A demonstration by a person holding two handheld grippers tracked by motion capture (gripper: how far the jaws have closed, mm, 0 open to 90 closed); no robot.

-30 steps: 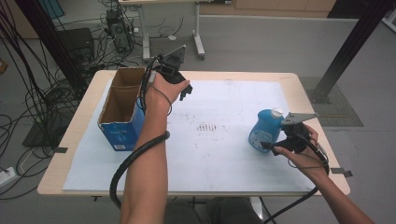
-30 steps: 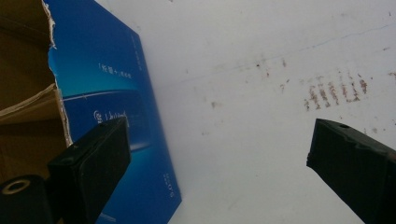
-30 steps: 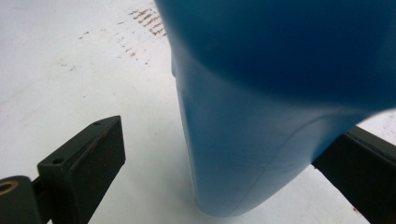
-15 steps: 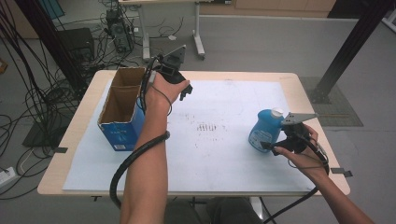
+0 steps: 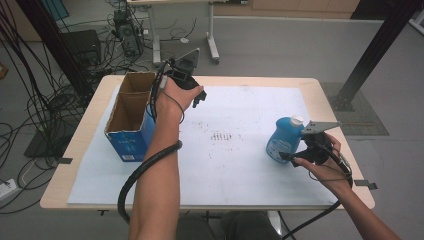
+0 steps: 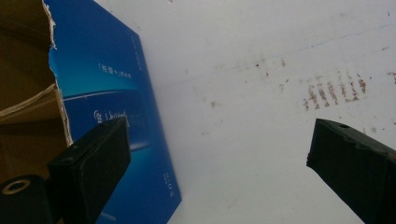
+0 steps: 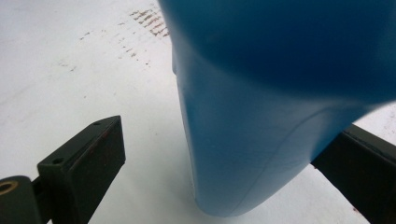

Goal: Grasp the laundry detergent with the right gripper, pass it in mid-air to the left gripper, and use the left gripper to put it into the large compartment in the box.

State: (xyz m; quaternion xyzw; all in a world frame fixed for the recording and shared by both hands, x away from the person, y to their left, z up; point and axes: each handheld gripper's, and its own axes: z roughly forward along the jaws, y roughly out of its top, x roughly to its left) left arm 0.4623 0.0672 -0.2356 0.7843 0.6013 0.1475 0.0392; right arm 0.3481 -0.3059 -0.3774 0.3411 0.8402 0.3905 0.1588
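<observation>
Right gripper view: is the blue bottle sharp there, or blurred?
In the right gripper view the blue bottle is very close and soft, without crisp edges; in the high view the same bottle shows a clearer outline; lighting is even, with no strong glare.

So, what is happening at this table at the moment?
A person works with a hand-held gripper in each hand. The right hand-held gripper has its jaws open around the base of a blue bottle standing on the white mat, not yet clamped. The left hand-held gripper hangs open beside an open cardboard box and holds nothing.
</observation>
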